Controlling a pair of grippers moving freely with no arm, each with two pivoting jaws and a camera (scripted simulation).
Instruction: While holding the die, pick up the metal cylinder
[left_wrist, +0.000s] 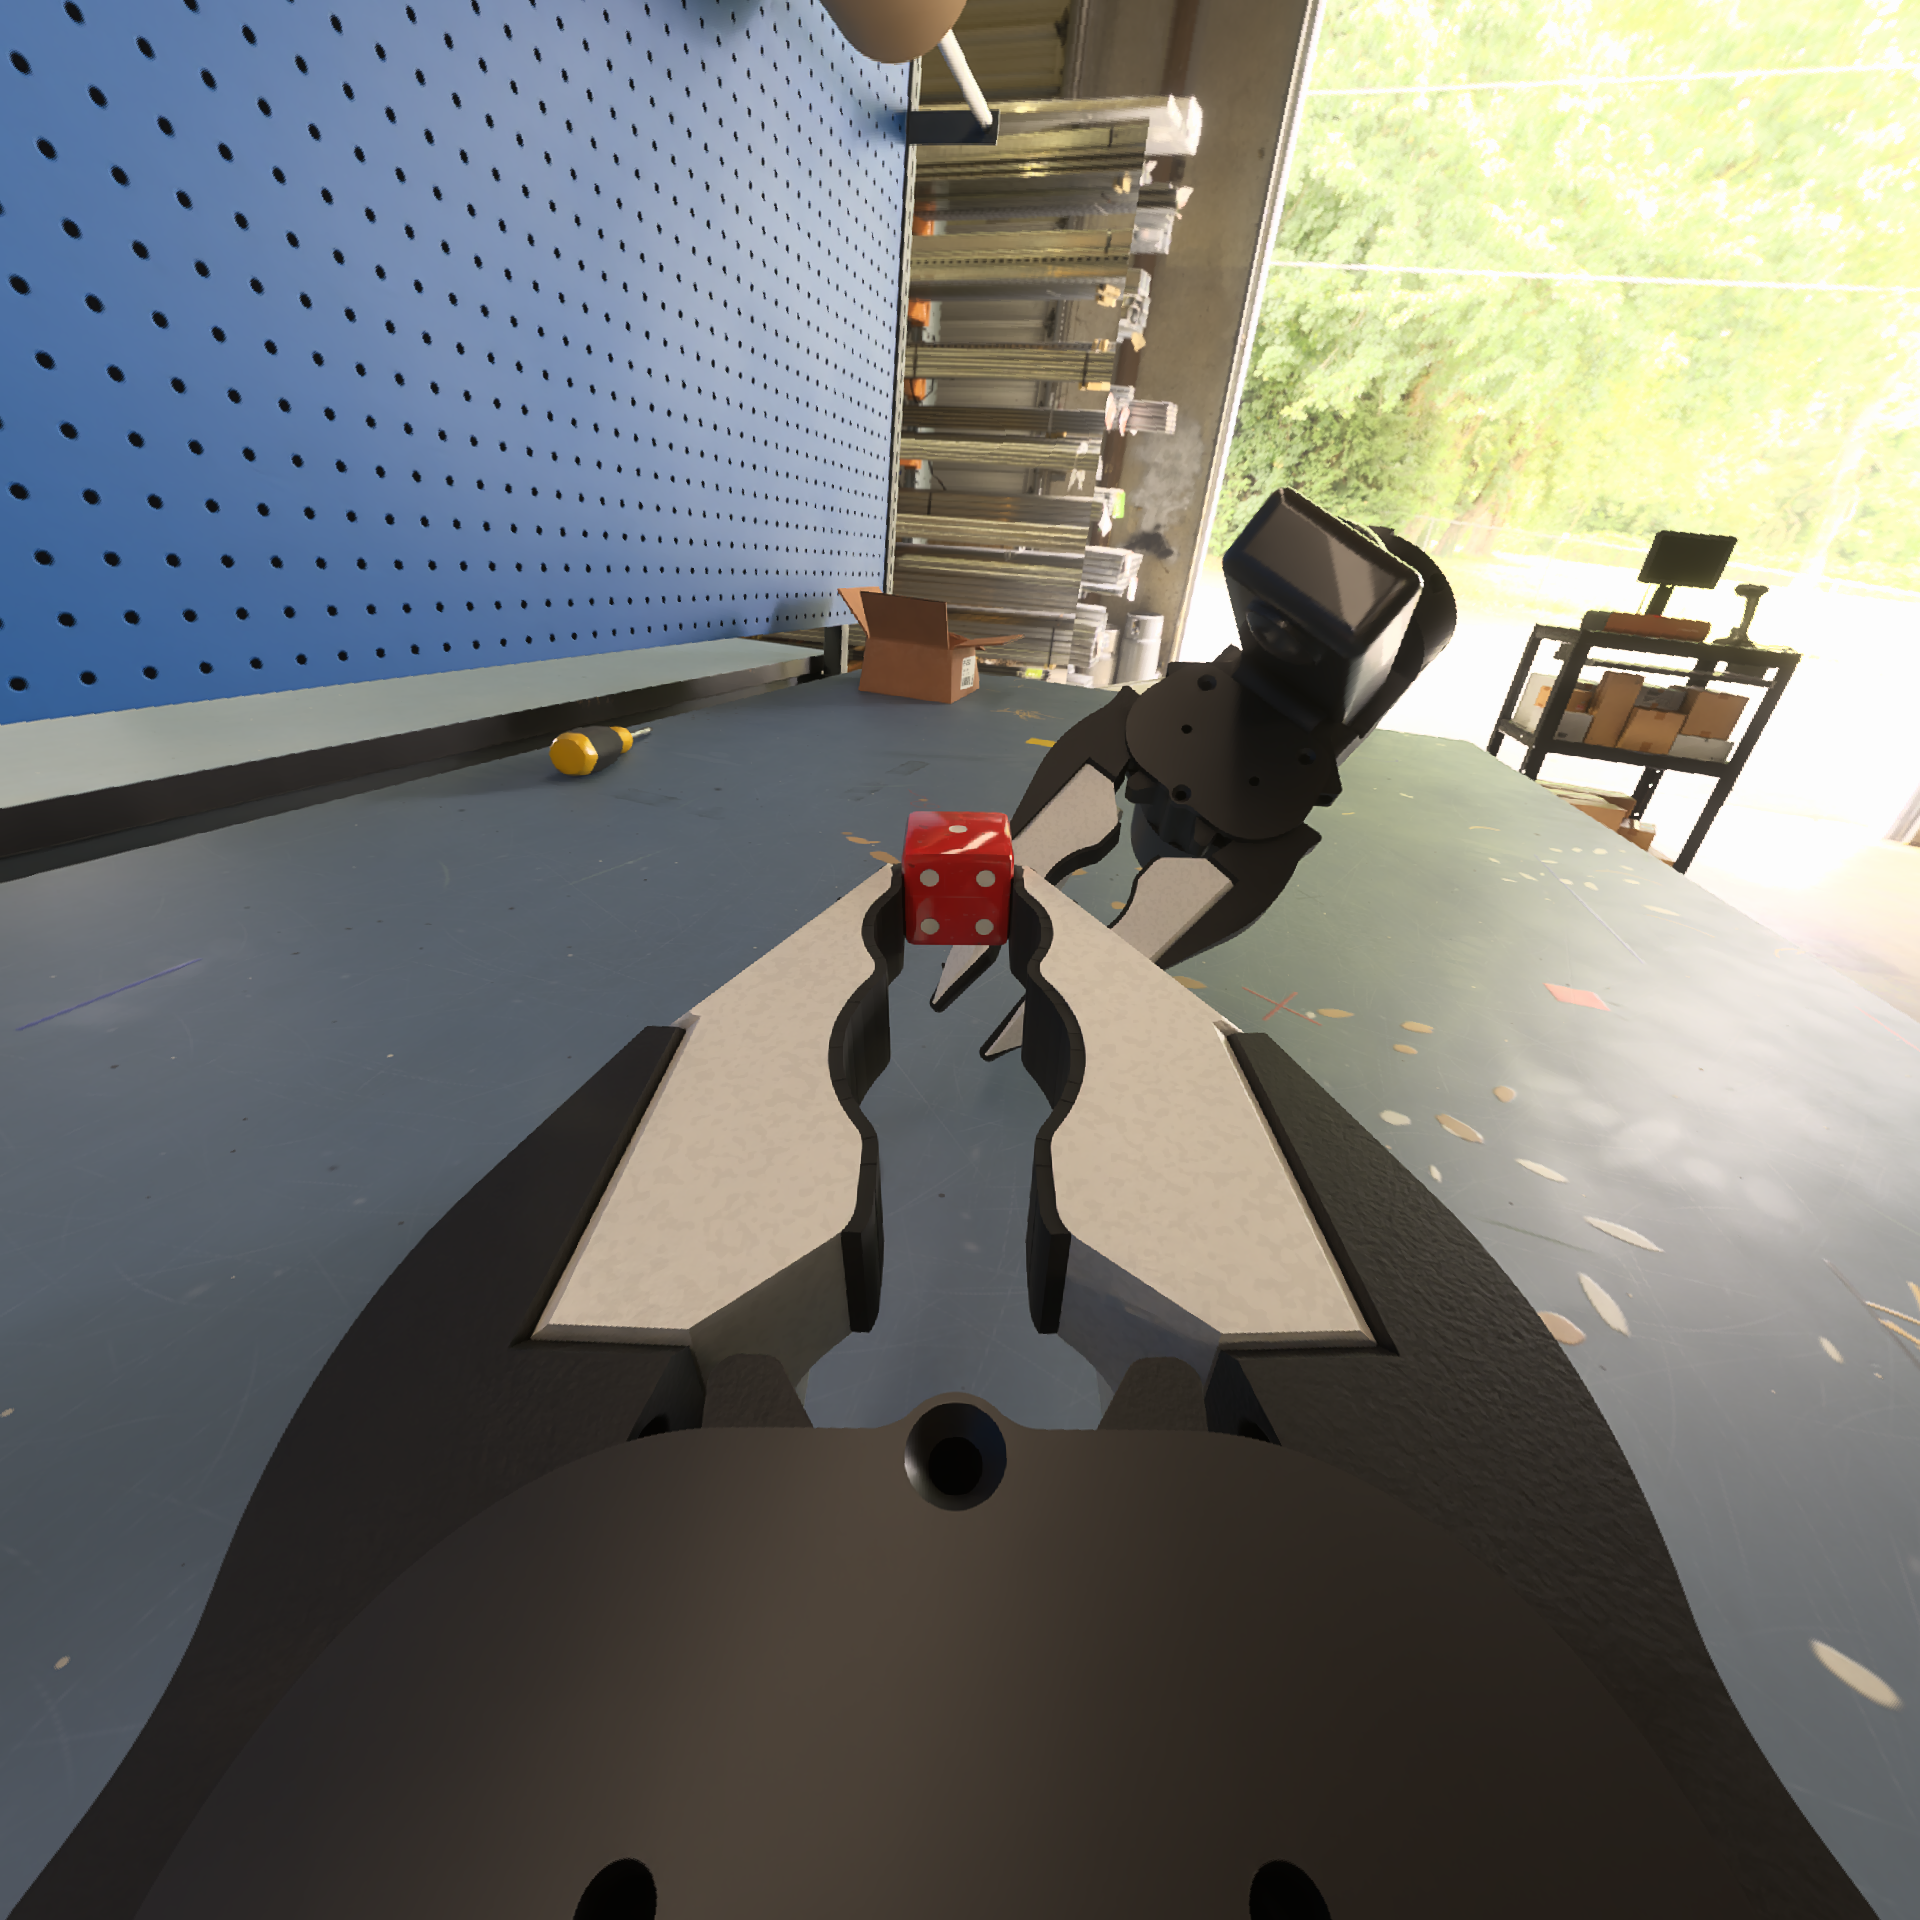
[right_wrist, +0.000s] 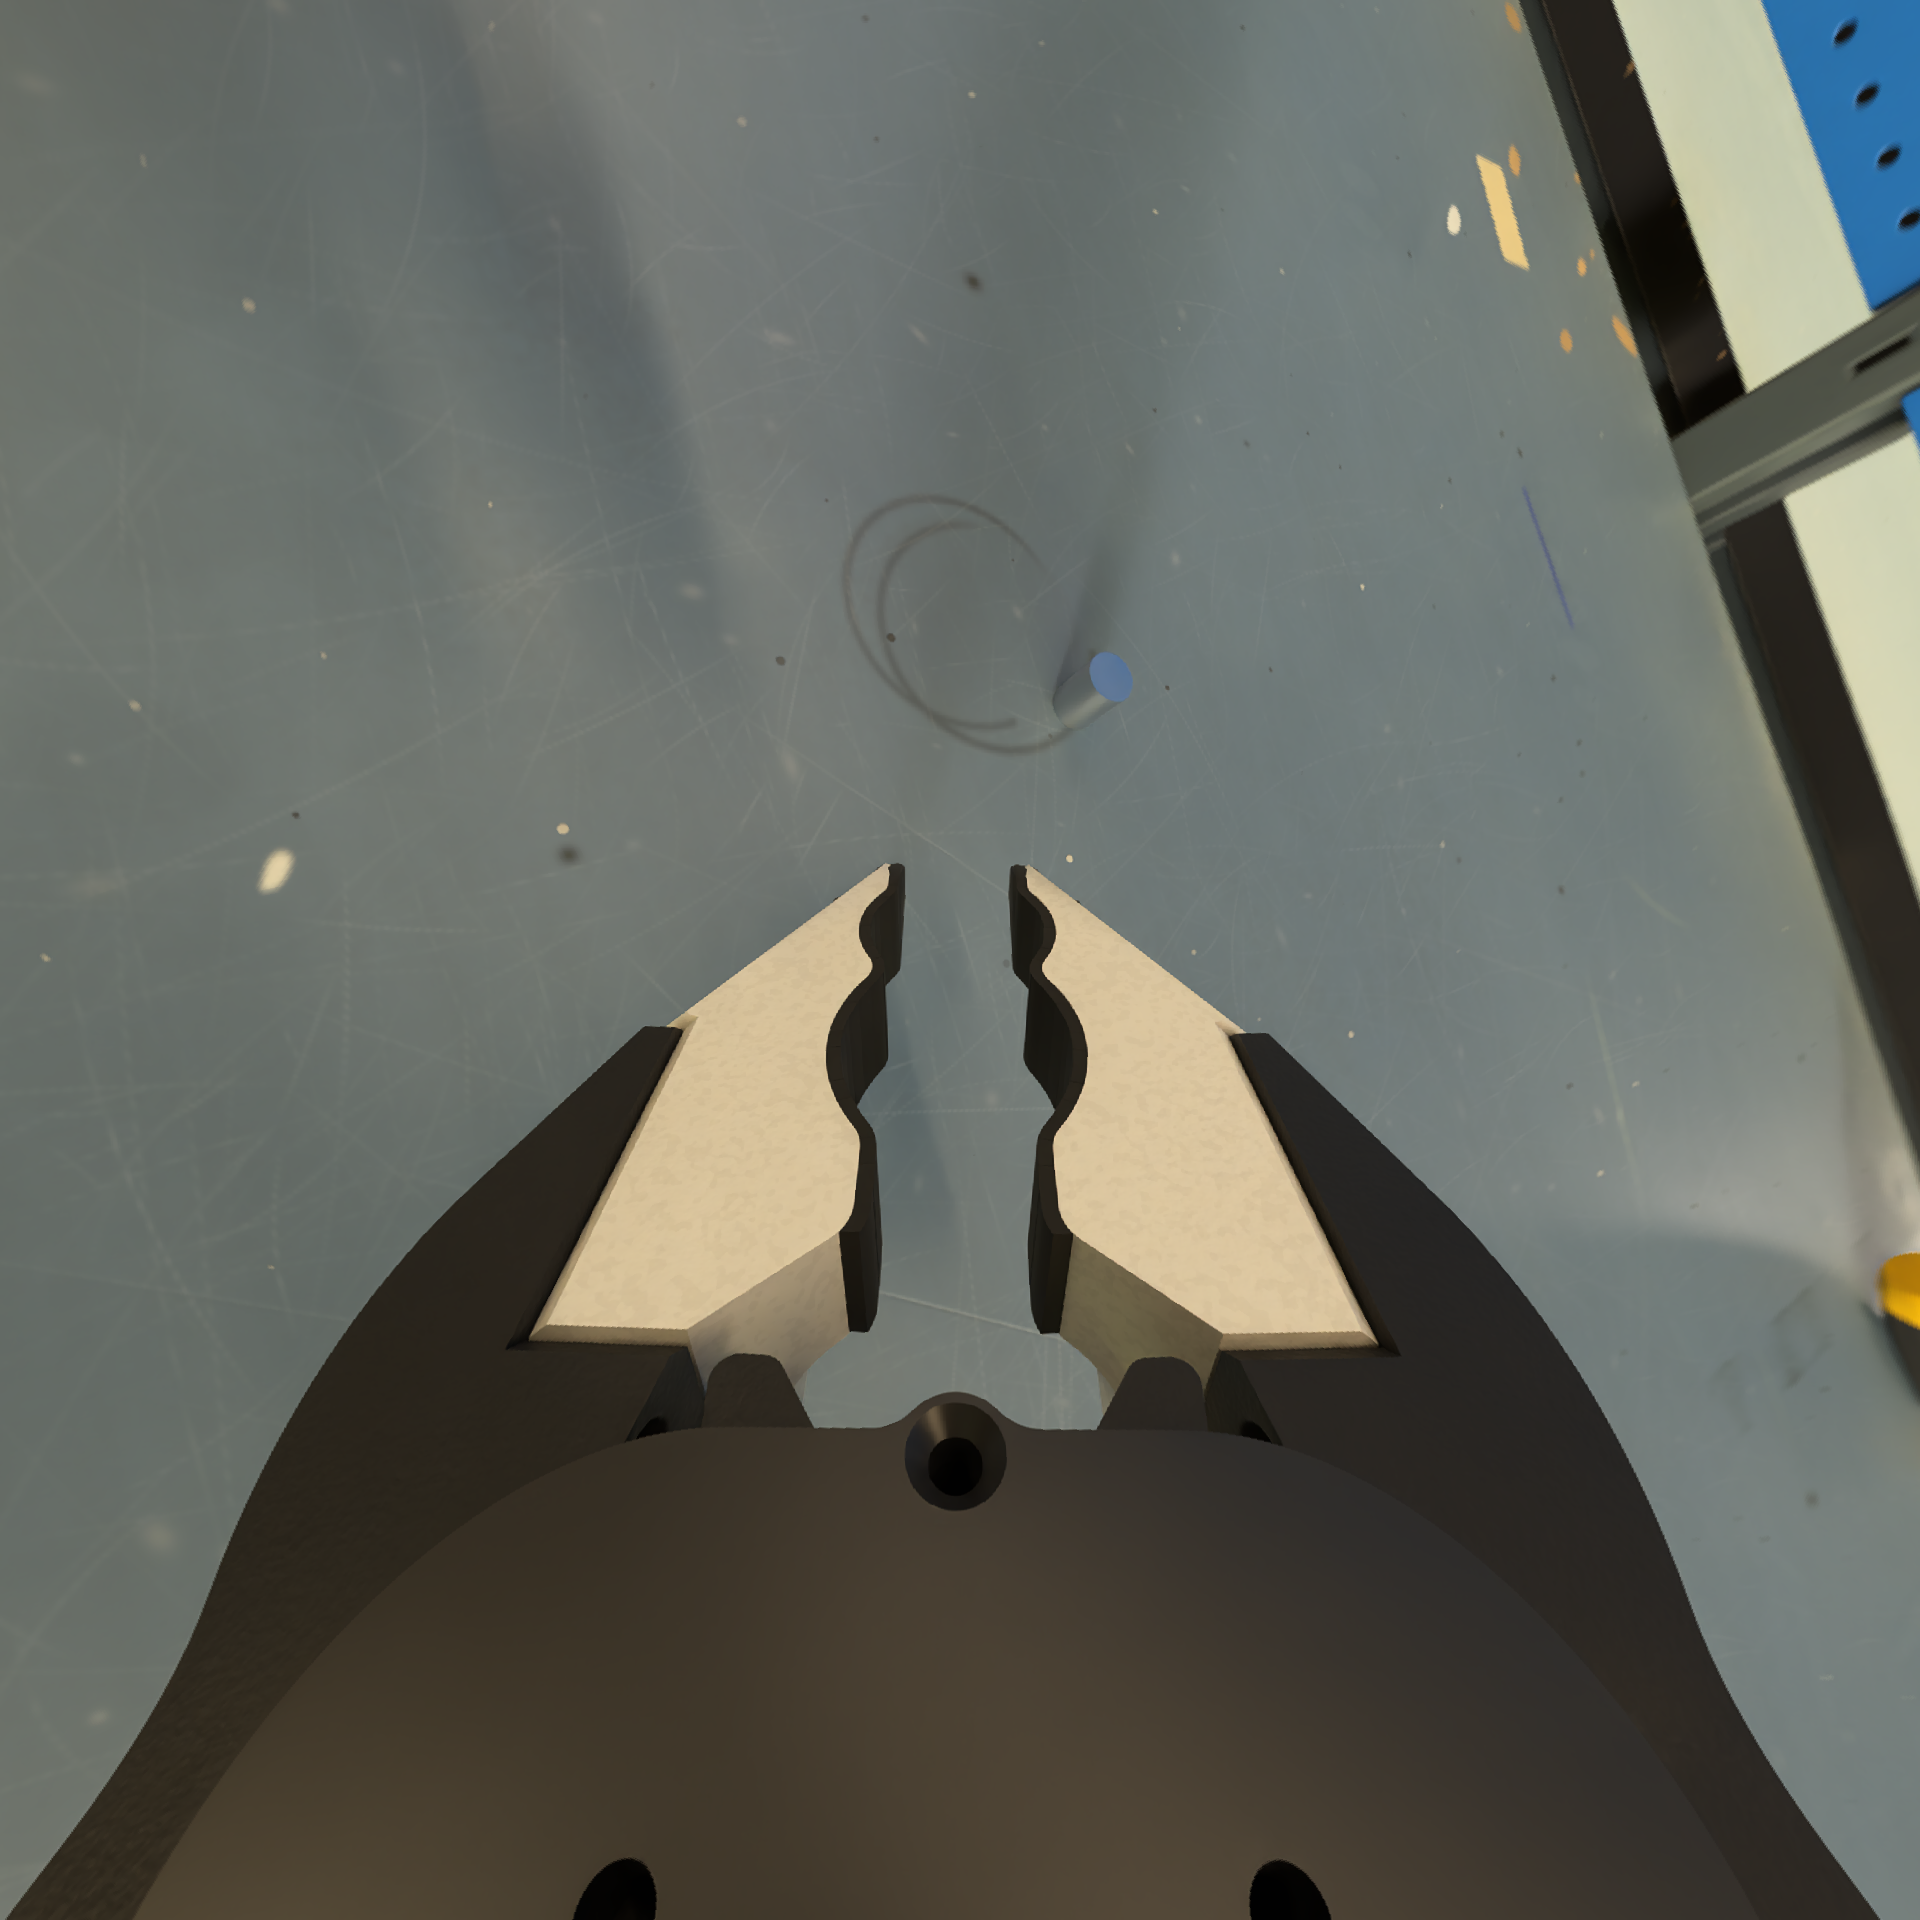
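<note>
right wrist view: right tool spread, metal cylinder just ahead; left tool pinches die.

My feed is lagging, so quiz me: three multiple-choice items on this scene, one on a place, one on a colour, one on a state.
1. Where is the cylinder relative to the right hand-held gripper?
A. Between its fingers
B. Ahead of its tips, a little right, on the table
C. On the pegboard

2. What colour is the die?
A. Red with white pips
B. Blue
C. Yellow

3. What is the state of the left hand-held gripper?
A. Open and empty
B. Shut on the screwdriver
C. Shut on the die

Answers:
1 B: the right wrist view shows the cylinder standing on the table beyond the open, empty tips.
2 A: the left wrist view shows red faces with white pips.
3 C: the die sits pinched between both fingertips, off the table.
</note>
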